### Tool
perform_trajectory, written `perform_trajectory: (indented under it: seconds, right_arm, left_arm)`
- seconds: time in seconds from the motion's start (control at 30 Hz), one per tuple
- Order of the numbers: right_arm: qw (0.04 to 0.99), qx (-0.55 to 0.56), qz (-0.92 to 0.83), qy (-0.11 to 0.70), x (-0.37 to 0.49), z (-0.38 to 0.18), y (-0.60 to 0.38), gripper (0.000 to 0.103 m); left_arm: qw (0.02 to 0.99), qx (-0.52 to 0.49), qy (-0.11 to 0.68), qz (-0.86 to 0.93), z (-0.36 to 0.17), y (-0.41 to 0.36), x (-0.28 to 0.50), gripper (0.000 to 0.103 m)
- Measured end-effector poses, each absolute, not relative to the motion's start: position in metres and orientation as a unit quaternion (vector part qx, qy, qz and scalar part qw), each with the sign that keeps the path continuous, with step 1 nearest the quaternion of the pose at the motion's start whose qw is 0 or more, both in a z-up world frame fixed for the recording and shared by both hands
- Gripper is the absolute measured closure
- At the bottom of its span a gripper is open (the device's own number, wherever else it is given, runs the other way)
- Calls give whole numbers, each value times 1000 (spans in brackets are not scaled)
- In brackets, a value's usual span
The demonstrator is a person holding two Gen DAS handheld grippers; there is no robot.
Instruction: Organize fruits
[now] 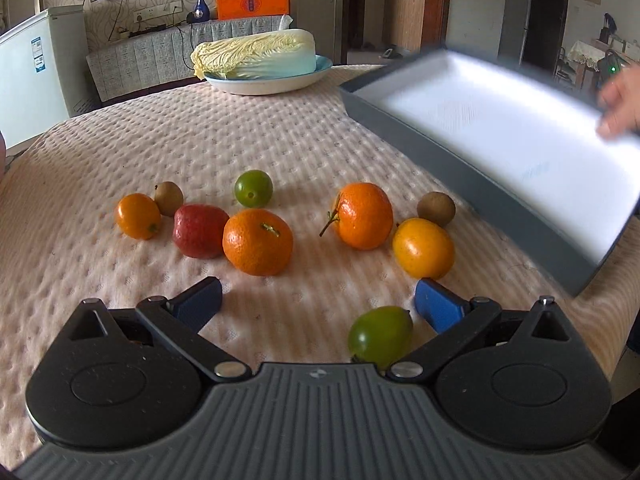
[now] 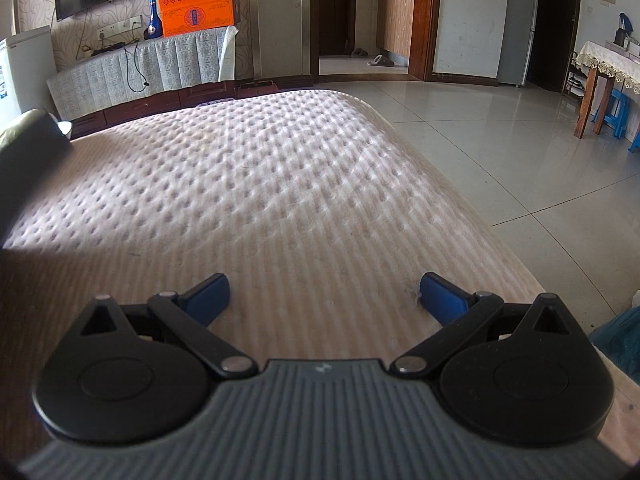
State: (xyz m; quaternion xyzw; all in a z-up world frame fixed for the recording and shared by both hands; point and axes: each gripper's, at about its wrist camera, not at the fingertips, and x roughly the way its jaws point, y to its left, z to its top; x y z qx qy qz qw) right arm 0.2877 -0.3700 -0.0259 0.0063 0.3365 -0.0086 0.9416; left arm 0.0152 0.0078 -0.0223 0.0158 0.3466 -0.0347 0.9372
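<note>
The left gripper [image 1: 318, 300] hangs low over the near part of the quilted table cover [image 1: 248, 136], its blue-padded jaws spread wide apart with nothing between the pads. An oval green fruit [image 1: 380, 336] lies on the cover just inside the right-hand finger, close to the gripper body. Beyond the fingertips the rest of the fruit is scattered across the middle of the cover: a large mandarin [image 1: 258, 242] touching a red fruit [image 1: 199, 231] on its left, then a small orange fruit [image 1: 138, 216] with a brown round fruit [image 1: 169, 198] just behind it. A round green fruit [image 1: 253, 189] sits farther back. To the right stand a stemmed mandarin [image 1: 362, 216], a yellow-orange fruit [image 1: 423, 248] beside it and another brown fruit [image 1: 436, 209] just behind that.

A grey tray with a white inside [image 1: 500, 148] is tilted above the right side of the cover, blurred, with a hand [image 1: 620, 100] at its far rim; whether its low corner touches the cover is hard to tell. At the far edge a cabbage [image 1: 256, 54] lies on a plate [image 1: 264, 84].

The right gripper [image 2: 324, 294] hovers over a bare stretch of the cover near its right edge, jaws likewise wide apart and holding nothing
</note>
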Motion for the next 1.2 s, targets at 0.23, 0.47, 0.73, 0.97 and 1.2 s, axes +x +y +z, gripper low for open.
perform_trajectory:
  seconds: [0.23, 0.47, 0.73, 0.97, 1.2]
  right_arm:
    - [942, 6, -9, 337, 288, -26, -370, 0]
    - [942, 6, -10, 336, 289, -26, -370, 0]
    - [932, 14, -30, 361, 277, -21, -364, 0]
    - [938, -15, -45, 343, 199, 7, -345, 4]
    - [986, 3, 92, 139, 45, 65, -267, 1]
  left_arm:
    - [938, 11, 346, -23, -21, 3, 17, 0]
    - [940, 9, 341, -15, -21, 0, 17, 0]
    - [938, 7, 346, -12, -22, 0, 20, 0]
    - [935, 1, 353, -3, -19, -2, 18, 0]
    - [940, 10, 340, 8, -5, -2, -4, 0]
